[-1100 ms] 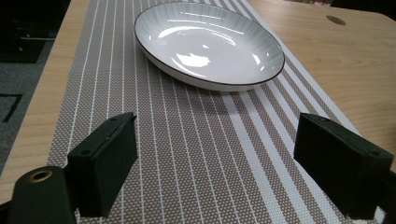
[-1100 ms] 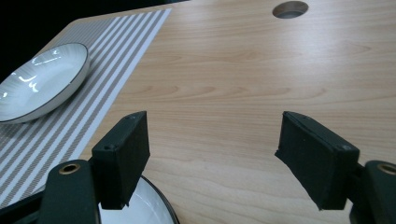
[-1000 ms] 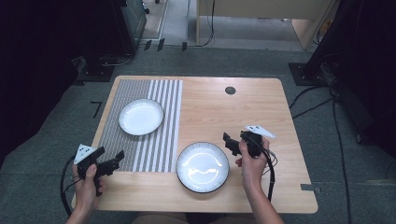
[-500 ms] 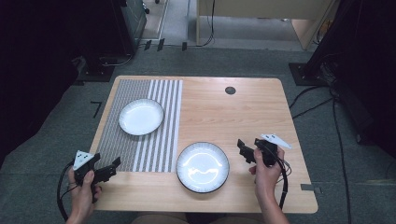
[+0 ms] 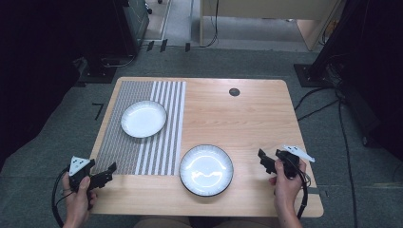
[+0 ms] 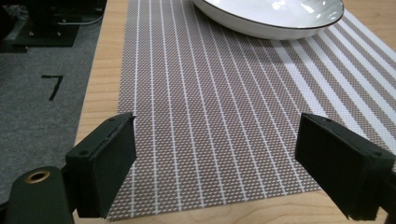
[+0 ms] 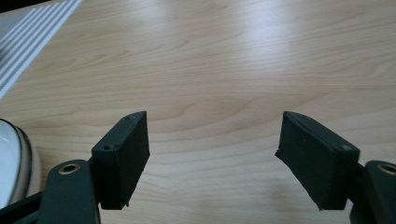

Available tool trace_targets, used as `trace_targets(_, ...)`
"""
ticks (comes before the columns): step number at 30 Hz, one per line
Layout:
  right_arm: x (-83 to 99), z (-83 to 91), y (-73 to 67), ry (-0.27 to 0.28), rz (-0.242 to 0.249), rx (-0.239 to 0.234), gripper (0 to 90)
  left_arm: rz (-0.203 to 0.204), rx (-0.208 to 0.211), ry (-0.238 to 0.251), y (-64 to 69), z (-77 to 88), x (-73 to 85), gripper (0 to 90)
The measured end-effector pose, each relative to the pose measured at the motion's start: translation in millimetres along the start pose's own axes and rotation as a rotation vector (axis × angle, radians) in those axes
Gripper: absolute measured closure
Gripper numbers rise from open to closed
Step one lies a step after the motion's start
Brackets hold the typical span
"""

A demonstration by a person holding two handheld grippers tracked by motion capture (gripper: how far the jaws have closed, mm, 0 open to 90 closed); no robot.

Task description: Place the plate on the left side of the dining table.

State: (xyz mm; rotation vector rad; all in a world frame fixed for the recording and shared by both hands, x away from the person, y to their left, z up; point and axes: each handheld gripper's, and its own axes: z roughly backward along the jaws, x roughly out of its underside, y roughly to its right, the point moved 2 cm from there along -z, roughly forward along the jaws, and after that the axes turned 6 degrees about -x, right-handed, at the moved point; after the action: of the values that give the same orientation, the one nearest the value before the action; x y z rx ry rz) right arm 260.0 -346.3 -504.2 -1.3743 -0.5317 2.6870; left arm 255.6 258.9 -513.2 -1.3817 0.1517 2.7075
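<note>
A: From the high view, the right gripper (image 5: 264, 161) has drawn back from the dark-rimmed plate (image 5: 206, 169), the left gripper (image 5: 108, 174) barely

B: Gripper views: both sets of jaws wide, empty; placemat (image 6: 210, 107) ahead – likely resetting

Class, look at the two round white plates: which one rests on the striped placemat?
The far-left white plate lies on the striped placemat; the nearer dark-rimmed white plate sits on bare wooden table.

Left gripper (image 5: 105, 176): we note black body, grey three-cornered plate, black looped cable.
Right gripper (image 5: 264, 161): black, white-grey plate, trailing cable.
Jaws: black blocks, brass-ringed holes.
Forearms: no sleeves.
</note>
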Motion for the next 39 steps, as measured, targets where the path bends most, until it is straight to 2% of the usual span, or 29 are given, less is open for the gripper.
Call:
trace_targets(8, 7.8, 13.0, 26.1, -0.003, -0.019, 0.052, 24.8, 0.007, -0.017, -0.014, -7.2, 0.6, 2.9, 12.5)
trace_targets(19, 18.0, 35.5, 64.9, -0.007, -0.032, 0.123, 24.7, -0.017, -0.047, -0.046, -12.4, -0.6, 8.8, 12.1)
trace_targets(25, 27.9, 44.4, 80.5, -0.022, -0.025, 0.156, 24.5, -0.041, -0.058, -0.062, -12.1, -1.2, 11.9, 12.0)
trace_targets(32, 36.3, 49.5, 88.1, -0.033, -0.024, 0.163, 24.1, -0.064, -0.064, -0.073, -8.8, -2.5, 13.0, 11.9)
trace_targets(39, 38.4, 48.0, 84.8, -0.047, 0.029, 0.181, 22.3, -0.095, -0.073, -0.083, -4.4, -2.9, 15.3, 11.7)
